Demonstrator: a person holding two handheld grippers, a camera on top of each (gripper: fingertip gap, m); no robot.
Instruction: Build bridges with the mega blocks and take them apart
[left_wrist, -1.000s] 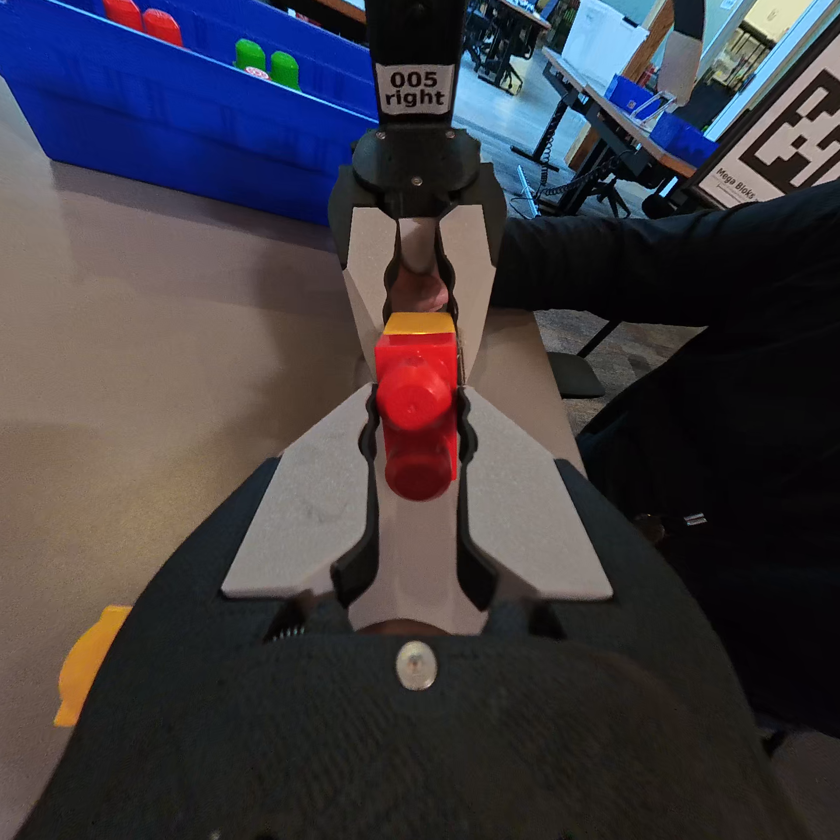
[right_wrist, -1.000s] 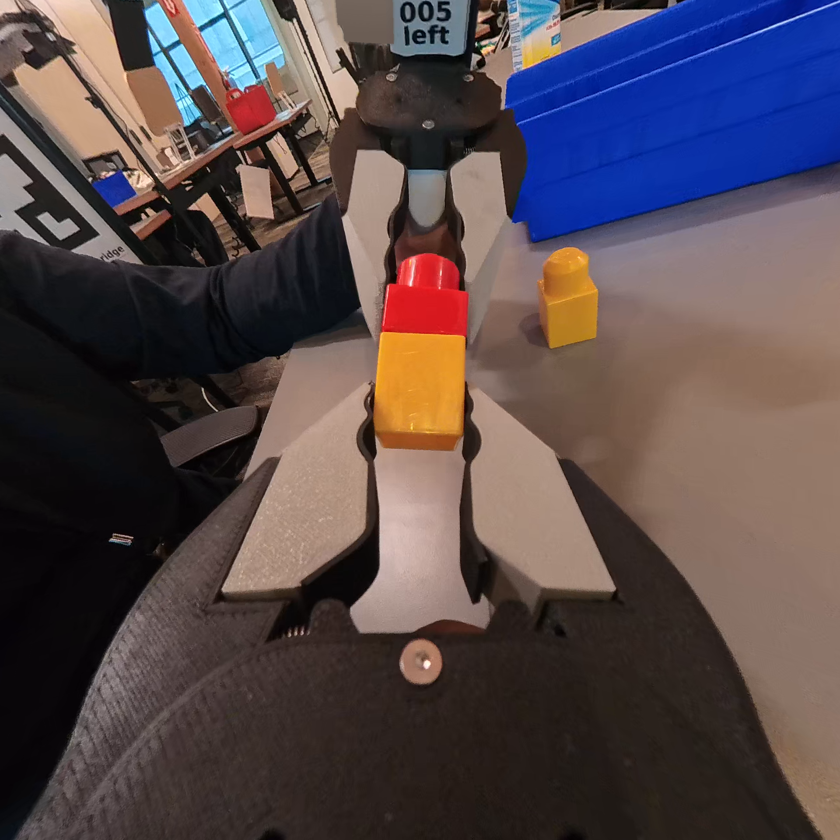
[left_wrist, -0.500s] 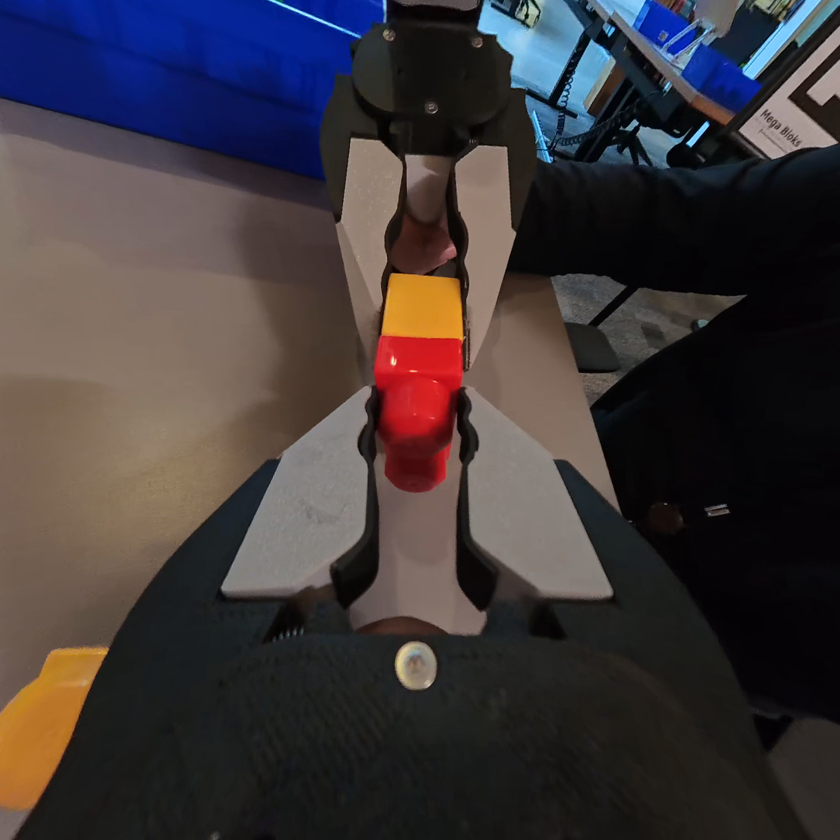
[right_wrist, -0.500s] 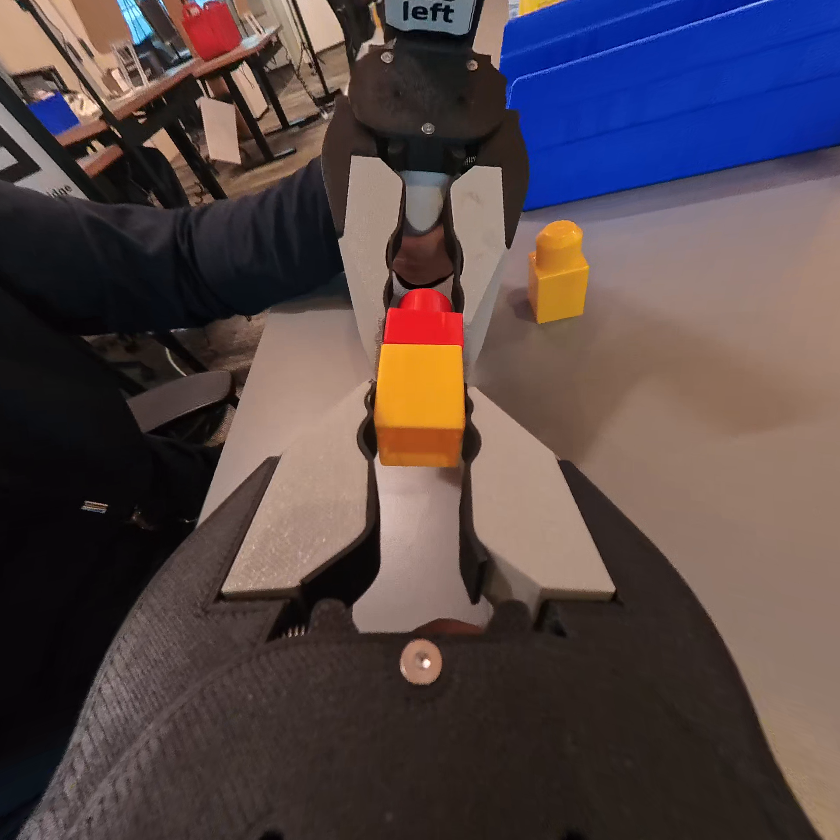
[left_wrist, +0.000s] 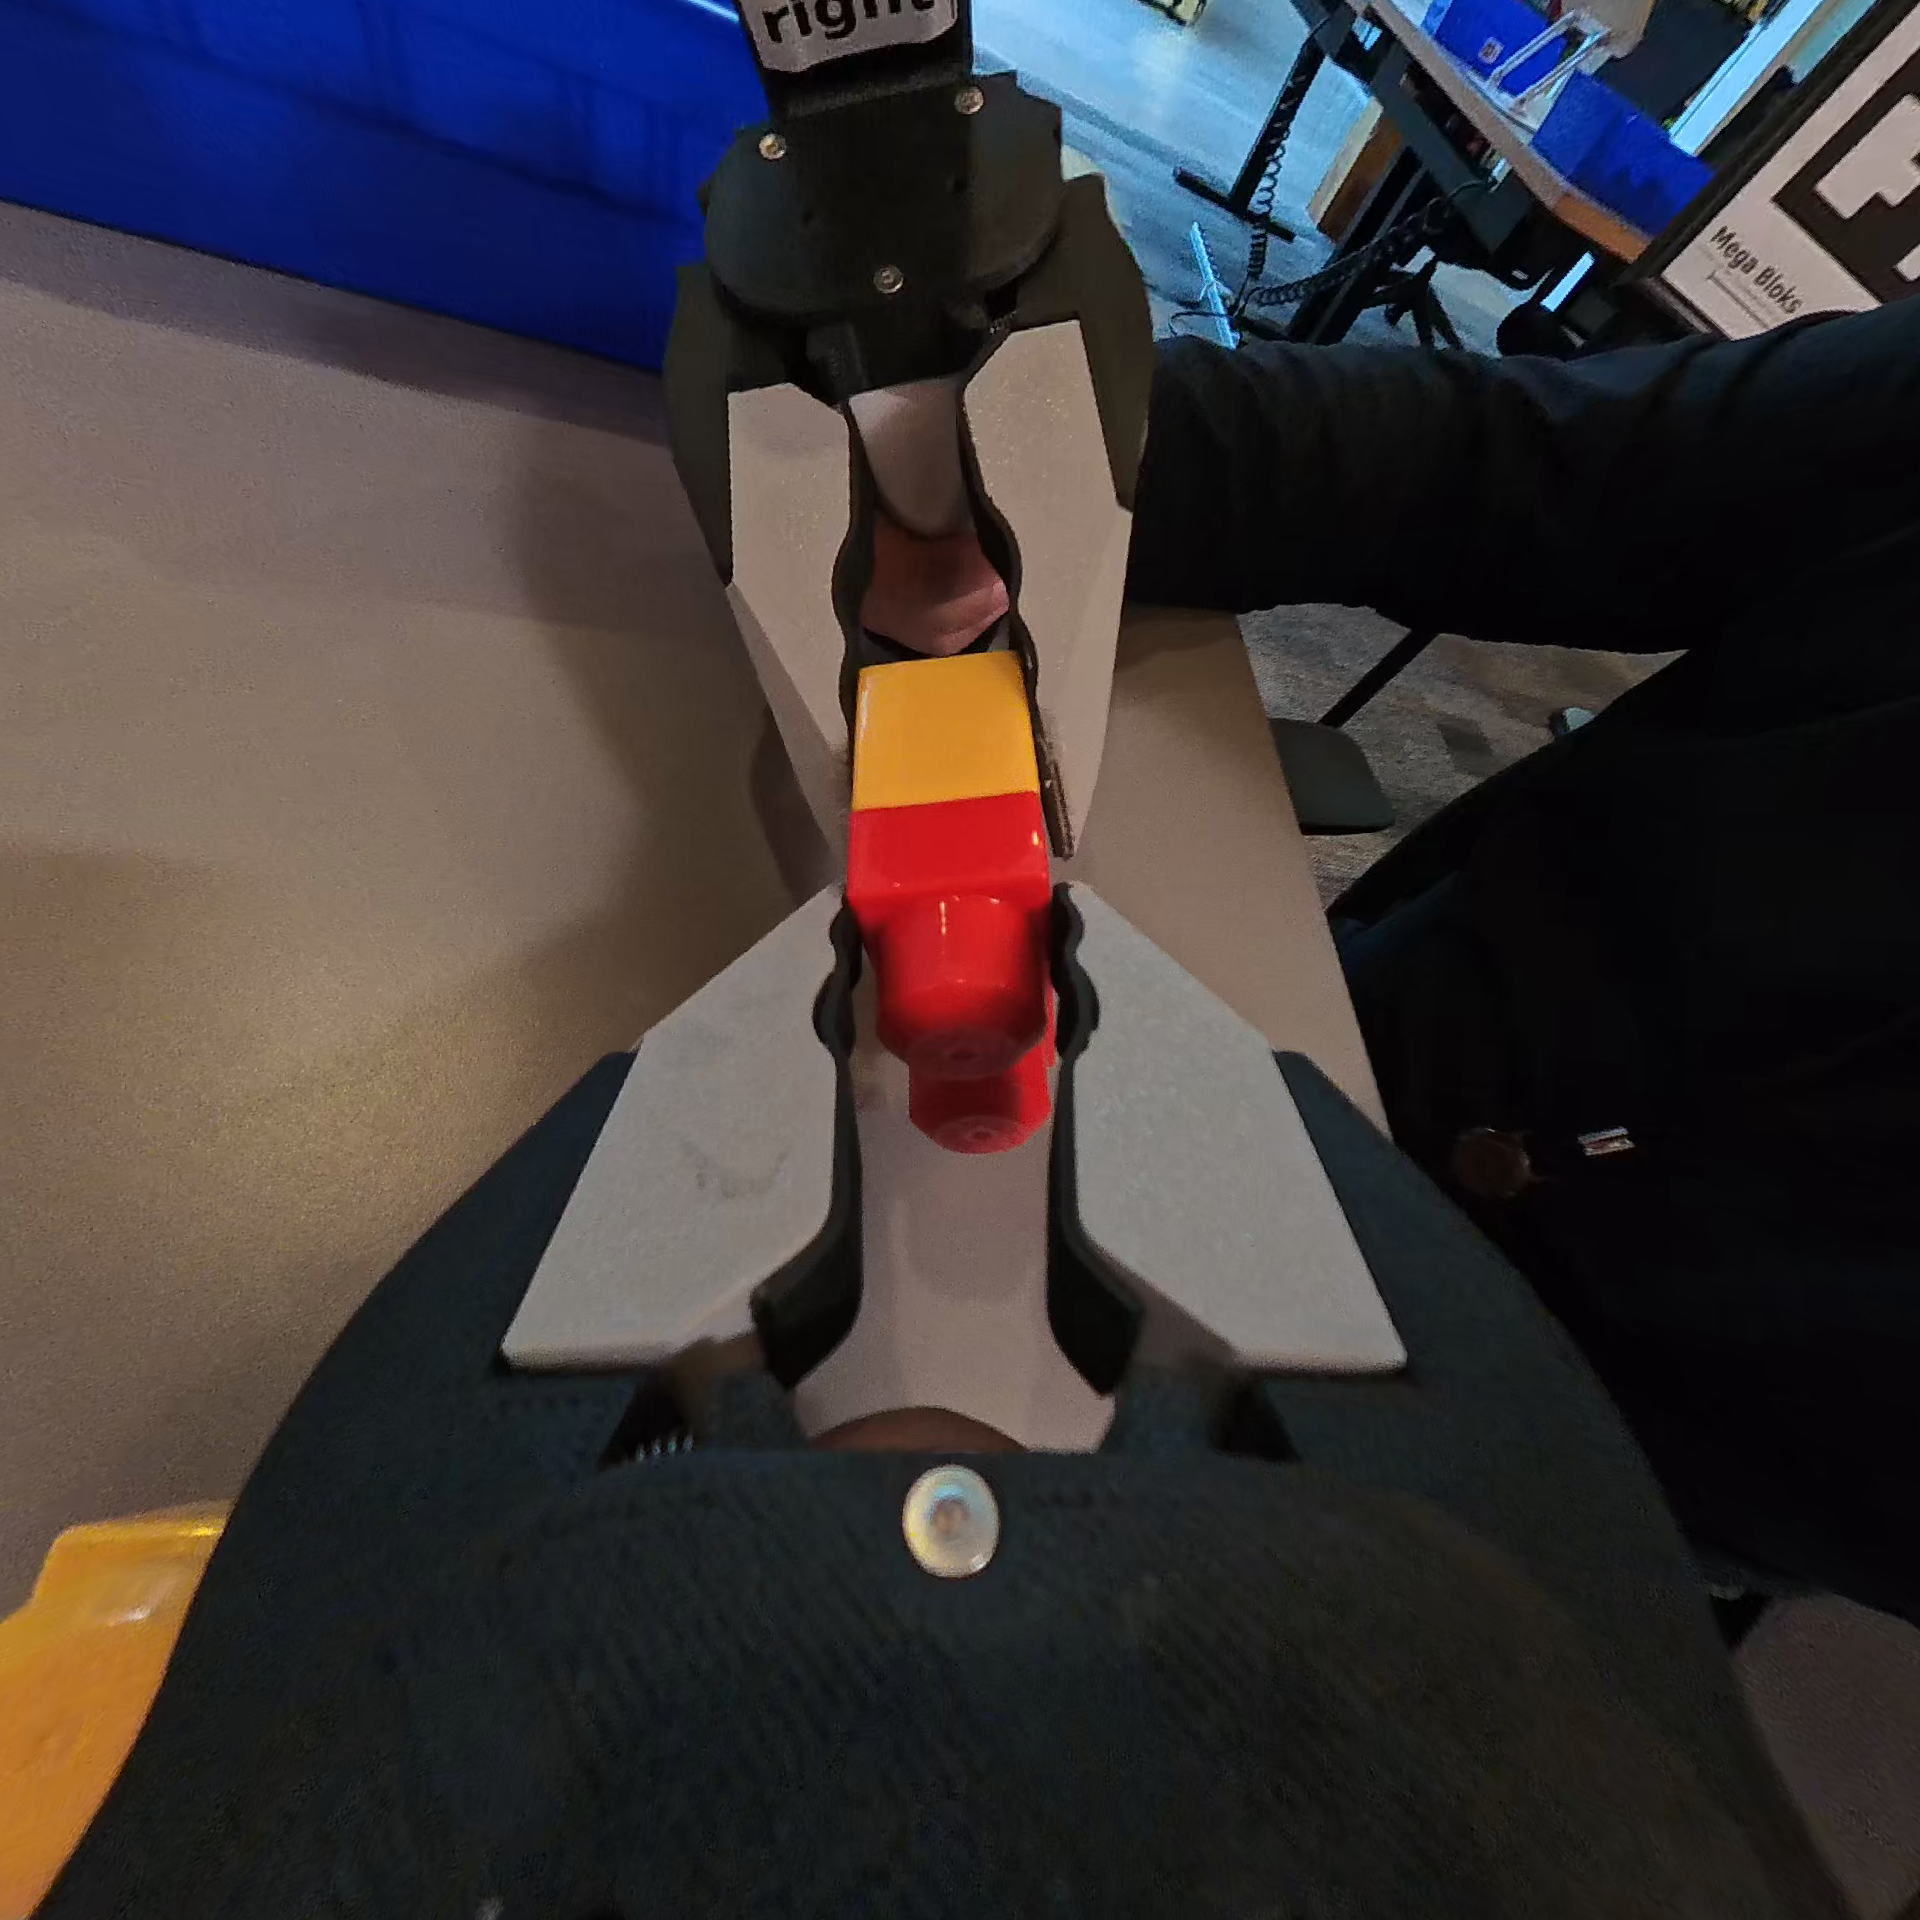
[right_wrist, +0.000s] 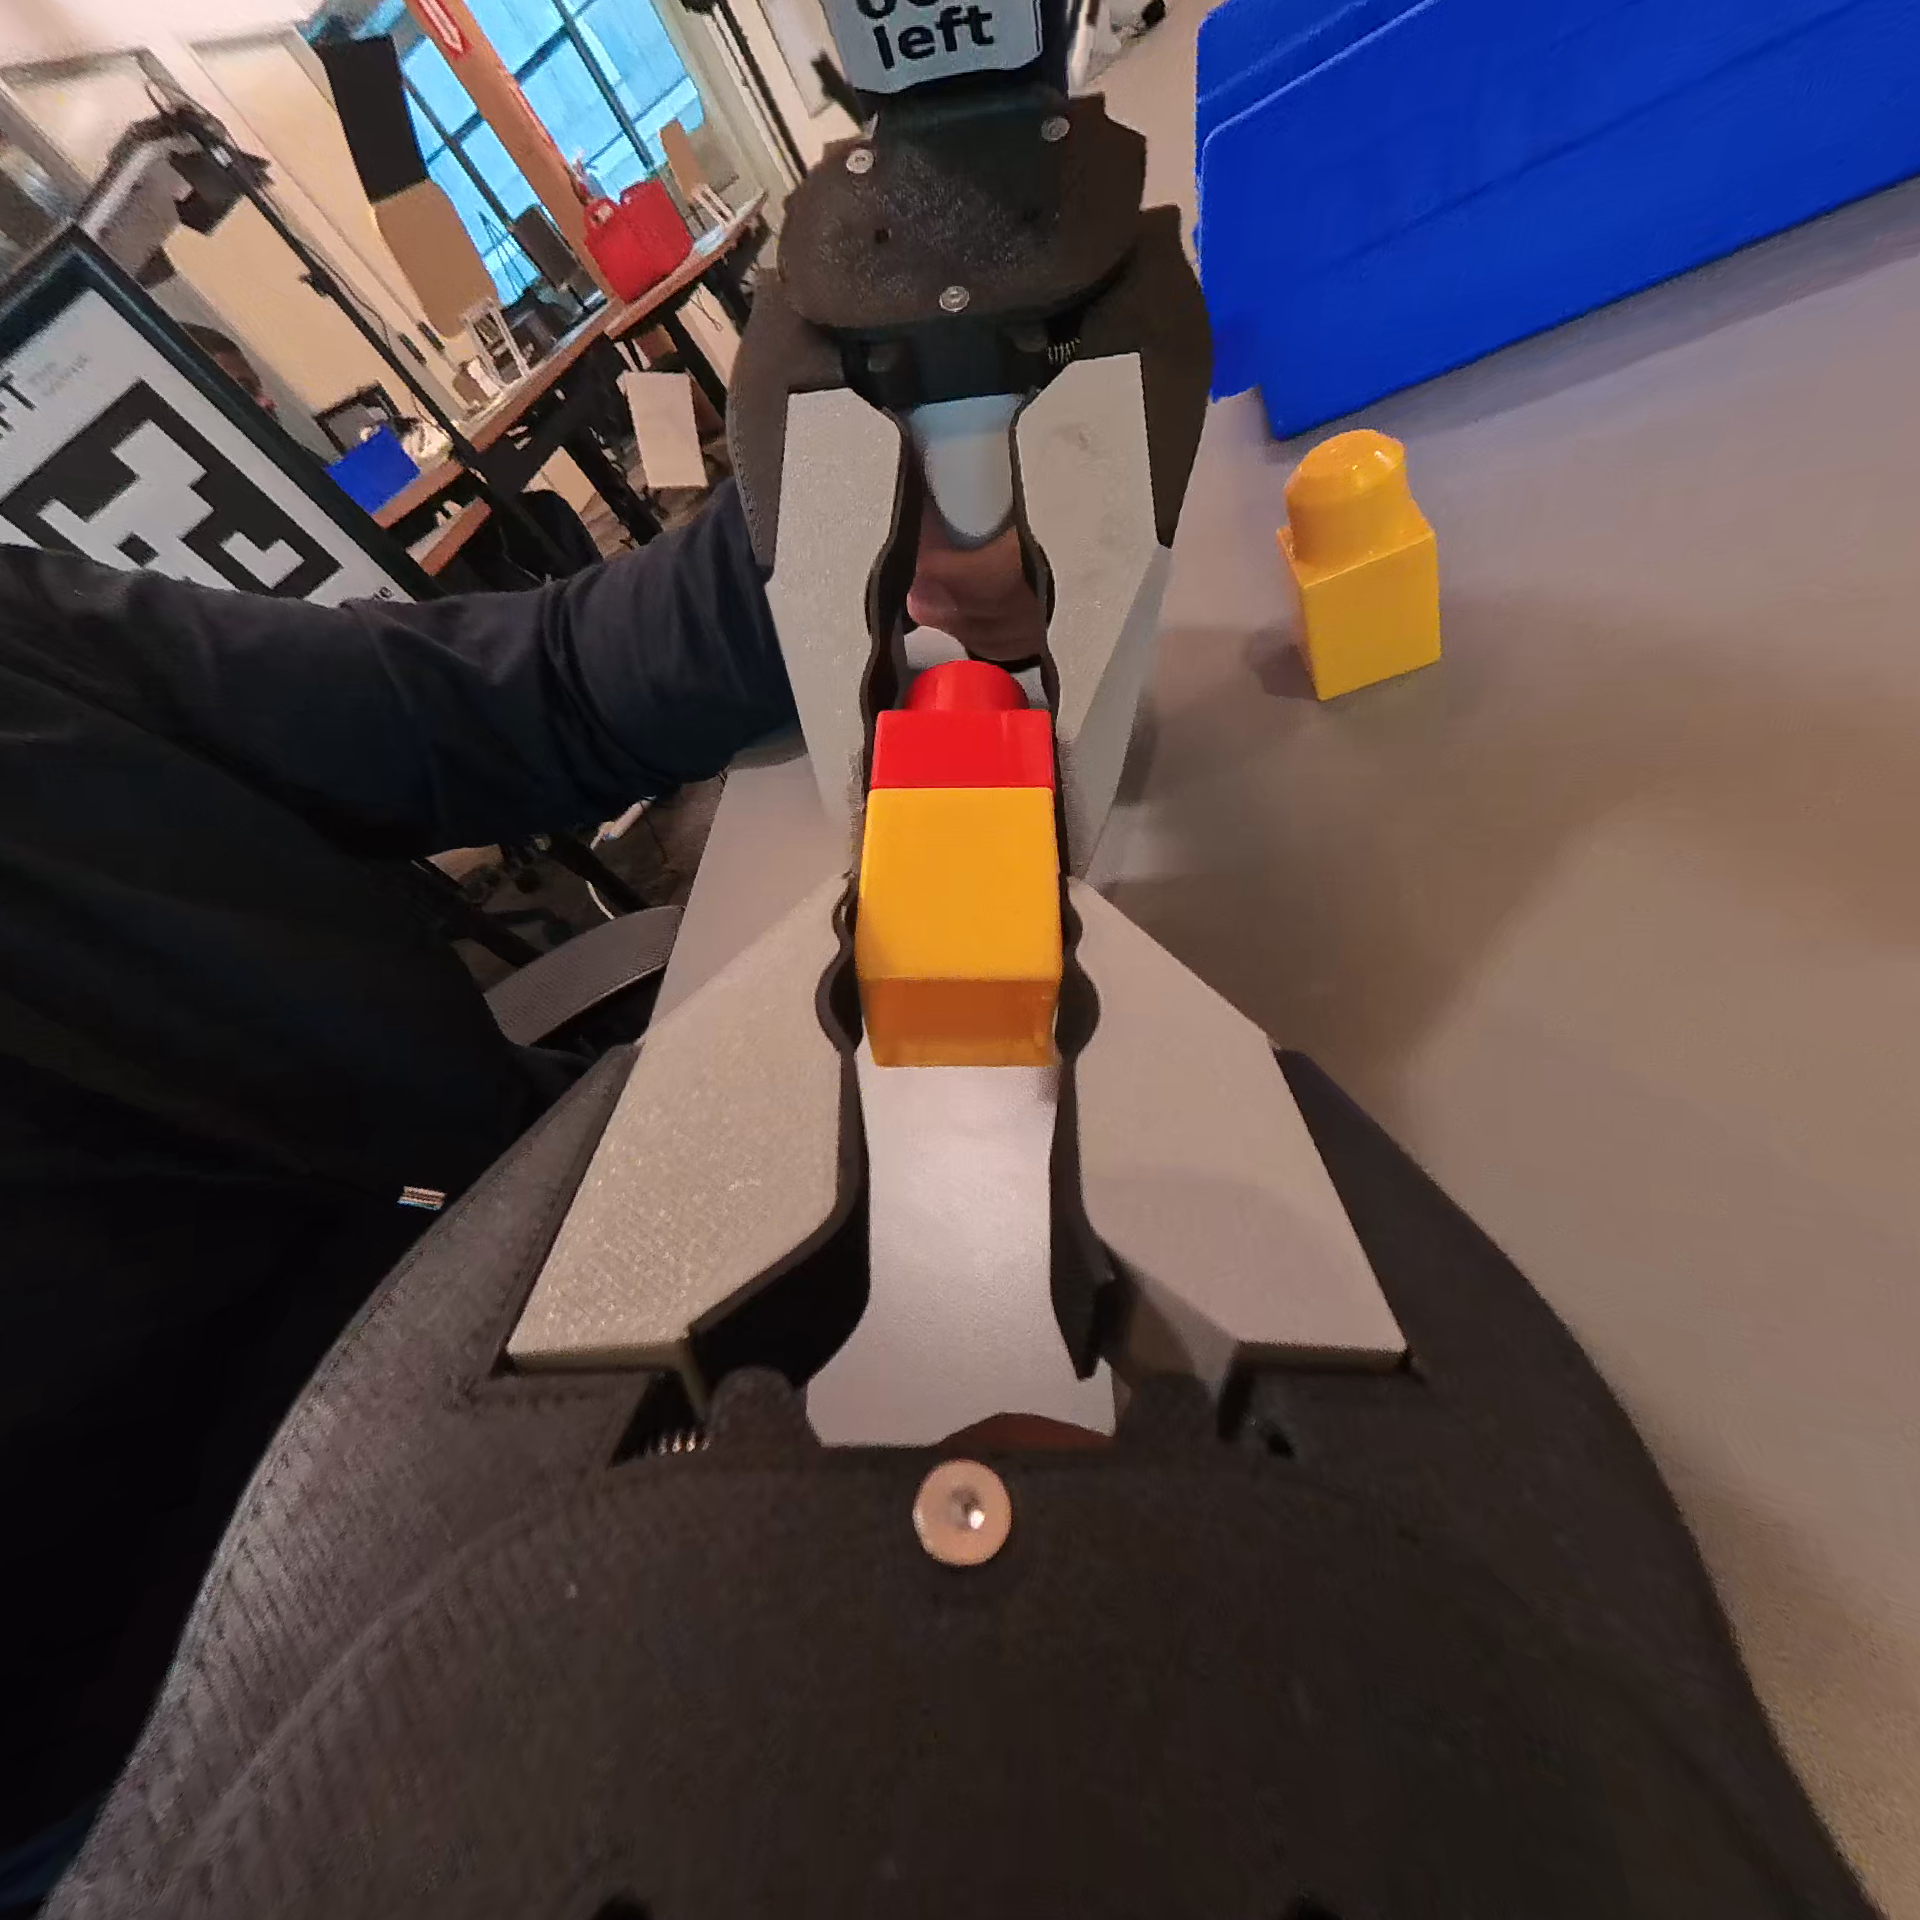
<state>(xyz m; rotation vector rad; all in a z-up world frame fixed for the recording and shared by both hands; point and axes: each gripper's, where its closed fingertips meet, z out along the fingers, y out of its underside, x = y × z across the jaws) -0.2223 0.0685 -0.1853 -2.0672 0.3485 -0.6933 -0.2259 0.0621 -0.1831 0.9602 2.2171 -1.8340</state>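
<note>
A red block (left_wrist: 945, 862) and a yellow block (left_wrist: 945, 727) are joined end to end and held in the air between my two grippers, which face each other. My left gripper (left_wrist: 951, 914) is shut on the red block, whose stud points back between the fingers. My right gripper (right_wrist: 961, 914) is shut on the yellow block (right_wrist: 961, 904). In the right wrist view the red block (right_wrist: 961, 743) sits beyond the yellow one, inside the left gripper (right_wrist: 961, 774). The right gripper (left_wrist: 945, 774) also shows in the left wrist view.
A loose yellow block (right_wrist: 1361, 582) stands upright on the grey table (right_wrist: 1558, 935); it shows blurred at the left wrist view's lower left corner (left_wrist: 73, 1714). A blue bin (right_wrist: 1558, 187) stands at the back. The table edge (left_wrist: 1262, 831) and the person's dark sleeves (left_wrist: 1507, 488) lie close by. Less than 4 cm separates the two grippers' tips.
Both grippers have shifted together with the joined blocks and kept their hold. The blocks stay joined. The left wrist view now shows more of the blocks' upper faces.
</note>
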